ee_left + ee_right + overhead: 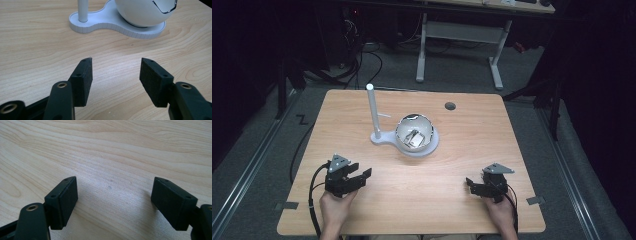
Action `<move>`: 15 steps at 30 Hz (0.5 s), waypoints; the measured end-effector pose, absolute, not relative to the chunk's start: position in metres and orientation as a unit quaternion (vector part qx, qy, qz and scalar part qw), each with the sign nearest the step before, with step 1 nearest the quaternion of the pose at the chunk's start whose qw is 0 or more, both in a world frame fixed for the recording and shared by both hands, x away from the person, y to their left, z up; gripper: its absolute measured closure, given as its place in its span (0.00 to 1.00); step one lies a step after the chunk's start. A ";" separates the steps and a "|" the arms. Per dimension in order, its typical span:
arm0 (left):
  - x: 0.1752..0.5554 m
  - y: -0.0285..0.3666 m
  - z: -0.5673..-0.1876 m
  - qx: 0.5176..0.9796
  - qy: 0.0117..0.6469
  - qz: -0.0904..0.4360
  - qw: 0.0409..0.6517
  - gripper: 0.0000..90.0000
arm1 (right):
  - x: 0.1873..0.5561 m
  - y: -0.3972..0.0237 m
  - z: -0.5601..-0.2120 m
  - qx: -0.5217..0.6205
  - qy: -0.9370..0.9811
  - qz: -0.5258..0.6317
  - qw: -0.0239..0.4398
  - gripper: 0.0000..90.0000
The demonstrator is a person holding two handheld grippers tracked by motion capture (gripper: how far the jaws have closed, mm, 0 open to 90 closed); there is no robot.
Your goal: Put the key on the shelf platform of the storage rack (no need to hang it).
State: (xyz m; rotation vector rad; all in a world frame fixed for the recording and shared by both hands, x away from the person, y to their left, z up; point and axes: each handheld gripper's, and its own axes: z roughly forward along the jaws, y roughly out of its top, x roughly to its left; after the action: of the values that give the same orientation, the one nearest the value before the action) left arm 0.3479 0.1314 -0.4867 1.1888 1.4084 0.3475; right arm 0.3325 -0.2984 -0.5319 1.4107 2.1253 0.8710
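Both the left gripper and right gripper rest near the table's front edge, jaws spread and holding nothing. Well ahead, a white bowl on its stand holds something small, perhaps a cube.

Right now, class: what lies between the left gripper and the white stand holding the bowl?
Nothing: bare wooden table separates the left gripper from the white stand, clearest in the left gripper view.

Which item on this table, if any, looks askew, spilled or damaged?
Nothing stands out. The white bowl sits squarely on its white stand, the post is upright, and nothing is spilled on the wooden table.
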 end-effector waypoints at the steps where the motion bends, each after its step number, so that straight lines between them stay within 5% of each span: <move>1: 0.348 0.131 -0.488 0.510 0.606 0.149 0.592 0.49 | 0.332 -0.298 -0.532 0.511 0.769 0.315 0.221 0.24; 15: 0.347 0.124 -0.503 0.513 0.609 0.147 0.587 0.49 | 0.332 -0.298 -0.532 0.511 0.769 0.315 0.221 0.24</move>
State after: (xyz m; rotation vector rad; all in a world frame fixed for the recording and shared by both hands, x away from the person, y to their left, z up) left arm 0.3475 0.1239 -0.5027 1.1953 1.4204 0.3420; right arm 0.3325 -0.2984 -0.5319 1.4110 2.1250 0.8711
